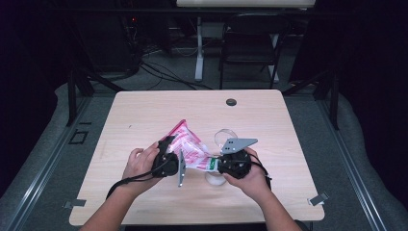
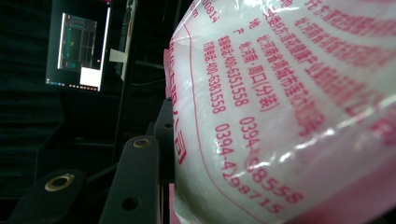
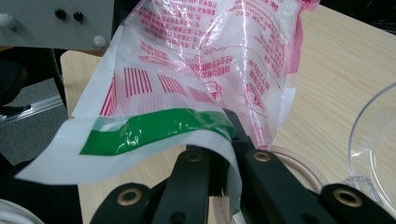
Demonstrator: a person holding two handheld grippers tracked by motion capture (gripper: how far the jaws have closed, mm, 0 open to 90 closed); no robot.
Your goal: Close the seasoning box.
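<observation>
A clear plastic bag (image 1: pixel 188 147) with pink print and white contents hangs above the wooden table (image 1: pixel 144 115), stretched between both grippers. My left gripper (image 1: pixel 168 146) is shut on the bag's bulky body; in the left gripper view the bag (image 2: pixel 280 116) bulges against one black finger (image 2: pixel 133 186) and hides the other. My right gripper (image 1: pixel 216 165) comes in from the right. Its jaws (image 3: pixel 224 144) are shut on the bag's flat end by the green stripe (image 3: pixel 149 130), with the bag (image 3: pixel 210 56) rising beyond them.
A clear plastic bowl (image 1: pixel 225 136) (image 3: pixel 373 140) stands on the table just behind the right gripper. A pale ring (image 3: pixel 299 163) lies under the bag's end. A cable hole (image 1: pixel 231 102) sits near the far edge, and a black chair (image 1: pixel 250 43) stands beyond the table.
</observation>
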